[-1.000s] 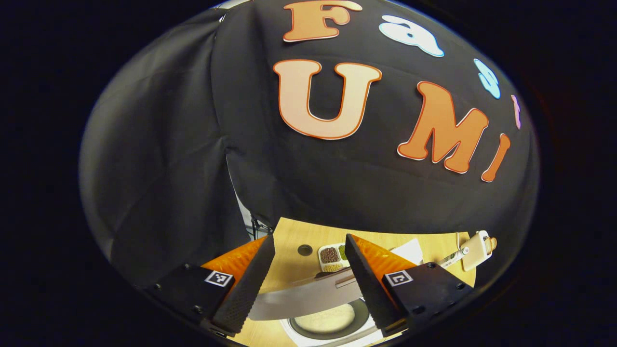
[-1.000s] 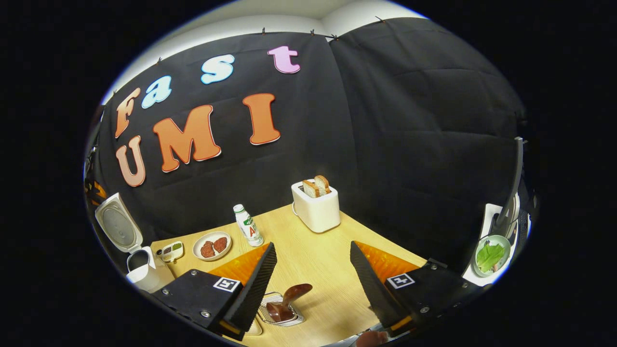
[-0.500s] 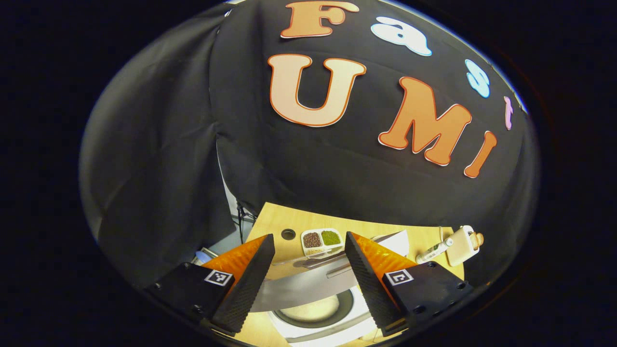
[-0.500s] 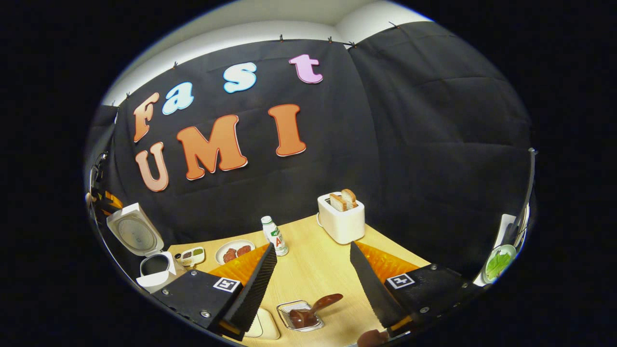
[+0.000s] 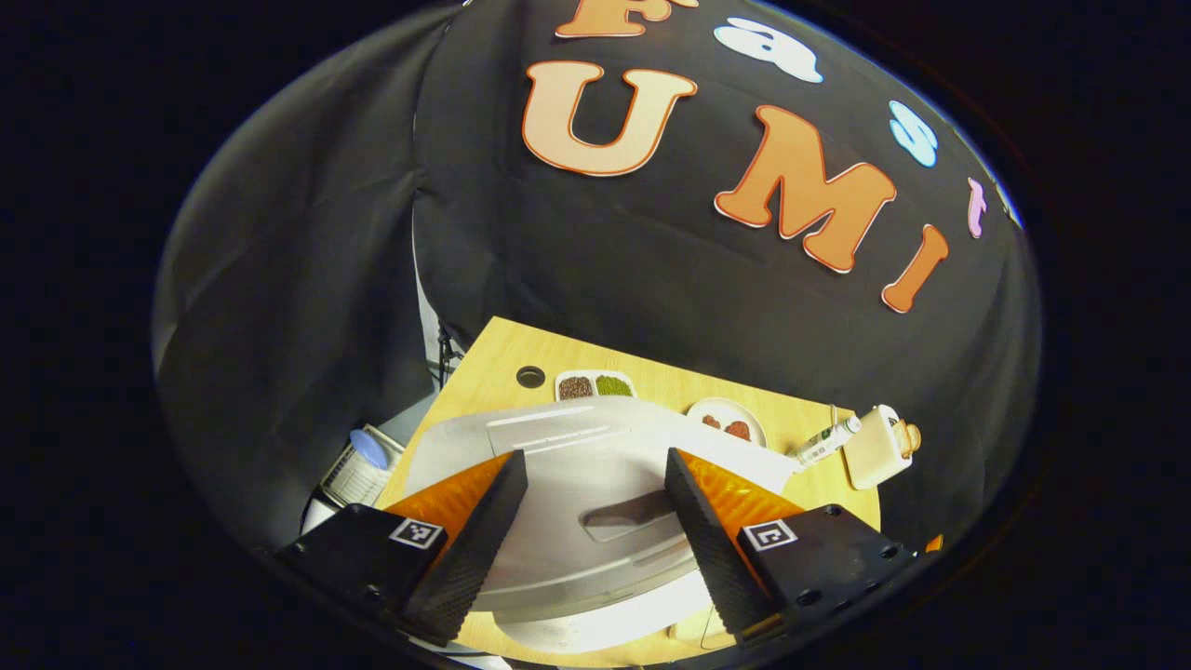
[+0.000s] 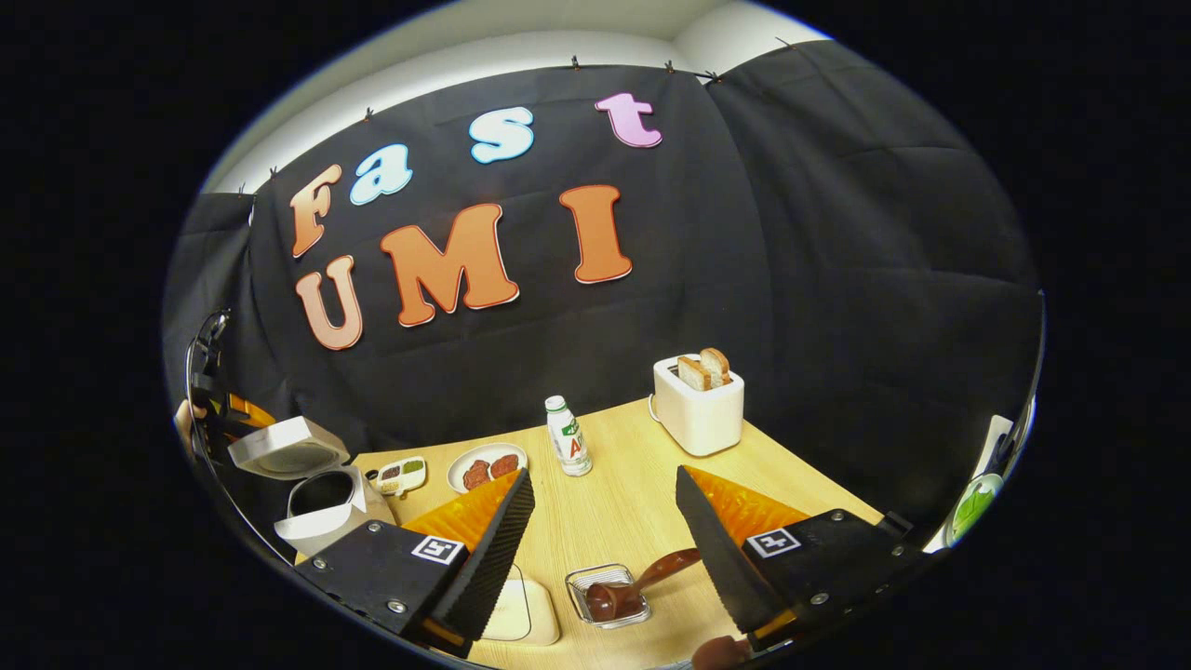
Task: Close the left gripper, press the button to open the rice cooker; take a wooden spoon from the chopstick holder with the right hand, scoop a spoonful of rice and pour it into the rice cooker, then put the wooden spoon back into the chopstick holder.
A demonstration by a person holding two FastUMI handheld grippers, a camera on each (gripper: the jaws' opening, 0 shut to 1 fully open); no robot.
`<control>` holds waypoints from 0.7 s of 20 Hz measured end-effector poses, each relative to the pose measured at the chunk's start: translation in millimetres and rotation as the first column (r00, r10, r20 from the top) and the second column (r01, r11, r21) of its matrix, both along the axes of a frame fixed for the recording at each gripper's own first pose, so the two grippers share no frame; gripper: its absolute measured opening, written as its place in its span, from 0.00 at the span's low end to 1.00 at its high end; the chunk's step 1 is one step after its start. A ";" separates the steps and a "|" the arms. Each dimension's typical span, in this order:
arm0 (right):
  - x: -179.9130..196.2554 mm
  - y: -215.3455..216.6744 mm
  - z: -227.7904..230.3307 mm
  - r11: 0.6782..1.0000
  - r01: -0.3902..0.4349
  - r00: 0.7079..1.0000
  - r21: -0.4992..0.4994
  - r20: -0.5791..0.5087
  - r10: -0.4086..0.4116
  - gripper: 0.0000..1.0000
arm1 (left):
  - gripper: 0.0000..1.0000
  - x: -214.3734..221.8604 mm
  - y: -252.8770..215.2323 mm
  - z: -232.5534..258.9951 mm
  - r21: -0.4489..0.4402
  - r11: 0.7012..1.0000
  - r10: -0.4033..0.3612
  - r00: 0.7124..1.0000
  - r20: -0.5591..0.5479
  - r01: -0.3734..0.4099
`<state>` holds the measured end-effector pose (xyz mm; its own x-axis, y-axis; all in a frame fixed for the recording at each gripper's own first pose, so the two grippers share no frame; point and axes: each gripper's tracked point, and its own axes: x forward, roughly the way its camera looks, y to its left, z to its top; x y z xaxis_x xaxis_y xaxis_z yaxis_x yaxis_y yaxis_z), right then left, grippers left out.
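The white rice cooker [image 6: 326,507] stands at the table's left end, its pot open and its lid [image 6: 284,445] tilted low over it. Close under me, the lid's grey top [image 5: 577,502] spreads between the fingers of my left gripper [image 5: 595,461], which is open; whether a finger touches the lid I cannot tell. A hand [image 6: 183,419] holds that gripper just behind the lid. The wooden spoon [image 6: 633,586] lies bowl-down in the wire chopstick holder [image 6: 609,596]. My right gripper [image 6: 605,479] is open and empty above it. A white rice box [image 6: 521,609] sits beside the holder.
Along the back stand a toaster [image 6: 698,405] with bread, a small bottle [image 6: 568,437], a plate of meat [image 6: 486,465] and a divided bean tray [image 6: 402,475]. A bowl of greens [image 6: 972,507] sits off to the right. A round hole [image 5: 530,376] marks the table's corner.
The rice cooker lid has swung down from upright to nearly flat under my left gripper. The right gripper's view has drifted so the table things sit further right.
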<state>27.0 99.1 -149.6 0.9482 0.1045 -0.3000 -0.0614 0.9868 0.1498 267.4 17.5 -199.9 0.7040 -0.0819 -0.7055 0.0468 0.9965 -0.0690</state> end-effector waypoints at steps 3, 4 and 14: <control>-3.6 0.0 2.4 1.000 -0.012 1.000 -0.008 0.000 0.012 0.95 | 1.00 -11.6 0.4 -18.5 0.034 0.999 -0.011 1.000 -0.016 0.012; -4.3 0.0 2.4 1.000 -0.019 1.000 -0.007 -0.002 0.019 0.95 | 1.00 -13.2 0.9 -21.3 0.039 0.999 -0.013 1.000 -0.013 0.013; -13.3 5.3 -5.5 0.999 -0.044 0.999 -0.004 -0.029 0.044 0.95 | 1.00 -36.3 2.8 -81.9 0.058 0.998 0.003 0.998 -0.060 0.000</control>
